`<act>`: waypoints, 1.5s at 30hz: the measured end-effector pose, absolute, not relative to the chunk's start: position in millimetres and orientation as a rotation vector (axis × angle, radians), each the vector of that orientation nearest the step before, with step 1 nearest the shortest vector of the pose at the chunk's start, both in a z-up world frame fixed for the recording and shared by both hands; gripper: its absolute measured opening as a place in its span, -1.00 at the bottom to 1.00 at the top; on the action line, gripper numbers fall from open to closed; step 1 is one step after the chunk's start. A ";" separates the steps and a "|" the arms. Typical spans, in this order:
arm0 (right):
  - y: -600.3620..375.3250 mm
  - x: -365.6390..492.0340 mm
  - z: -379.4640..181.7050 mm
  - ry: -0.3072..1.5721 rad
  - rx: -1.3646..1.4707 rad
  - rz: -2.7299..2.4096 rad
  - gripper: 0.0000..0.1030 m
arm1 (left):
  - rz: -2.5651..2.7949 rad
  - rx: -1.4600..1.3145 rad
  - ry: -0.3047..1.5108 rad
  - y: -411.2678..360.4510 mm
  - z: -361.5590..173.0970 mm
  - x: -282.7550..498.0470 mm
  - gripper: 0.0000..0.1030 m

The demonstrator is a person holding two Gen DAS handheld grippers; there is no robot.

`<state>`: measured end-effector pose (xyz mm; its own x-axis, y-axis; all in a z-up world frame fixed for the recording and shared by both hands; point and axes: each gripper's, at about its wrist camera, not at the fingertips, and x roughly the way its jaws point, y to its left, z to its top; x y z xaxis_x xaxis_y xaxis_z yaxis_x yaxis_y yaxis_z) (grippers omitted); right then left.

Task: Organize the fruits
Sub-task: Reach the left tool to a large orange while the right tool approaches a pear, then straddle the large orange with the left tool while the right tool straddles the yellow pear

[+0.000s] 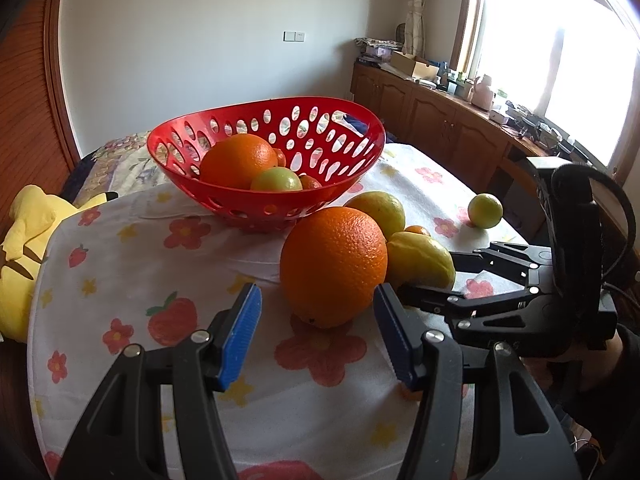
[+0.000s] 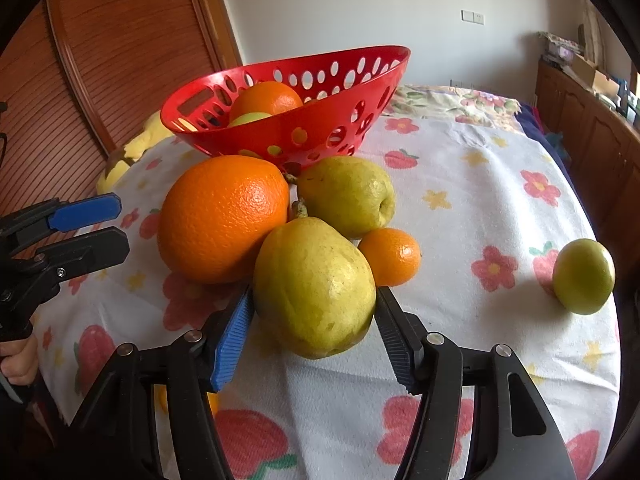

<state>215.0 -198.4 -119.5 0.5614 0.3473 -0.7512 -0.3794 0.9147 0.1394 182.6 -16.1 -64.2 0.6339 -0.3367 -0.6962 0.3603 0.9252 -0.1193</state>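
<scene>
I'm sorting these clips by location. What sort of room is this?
Probably a bedroom at home: a flowered quilt lies behind the cloth-covered table, a yellow plush toy sits beside it, and cluttered wooden cabinets run under the window.

We see our left gripper (image 1: pixel 318 334) spread wide, its blue pads on either side of a large orange (image 1: pixel 333 266) lying on the flowered tablecloth (image 1: pixel 168 264), neither pad touching it. Just beyond, toward the far edge, a red basket (image 1: pixel 266 156) holds another orange and a green fruit. Our right gripper (image 1: pixel 424 276) reaches in around a yellow pear (image 1: pixel 420 260) beside the orange.
</scene>
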 end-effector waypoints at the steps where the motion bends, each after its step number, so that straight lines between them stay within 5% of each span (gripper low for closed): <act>1: -198.0 215.5 -120.1 0.876 -0.044 0.428 0.22 | -0.402 0.032 0.789 -17.7 -64.2 183.5 0.14; 25: -224.5 190.9 -120.7 0.847 -0.032 0.401 0.21 | -0.481 0.077 0.835 -61.0 -71.2 222.8 0.23; 45: -229.8 185.6 -125.3 0.800 0.006 0.409 0.21 | -0.537 0.125 0.908 -85.0 -86.7 242.0 0.56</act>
<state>185.6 -229.8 -125.3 0.6230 0.3582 -0.6954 -0.3540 0.9219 0.1577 242.0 -85.0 -86.7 0.4939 -0.3896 -0.7774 0.4930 0.8619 -0.1187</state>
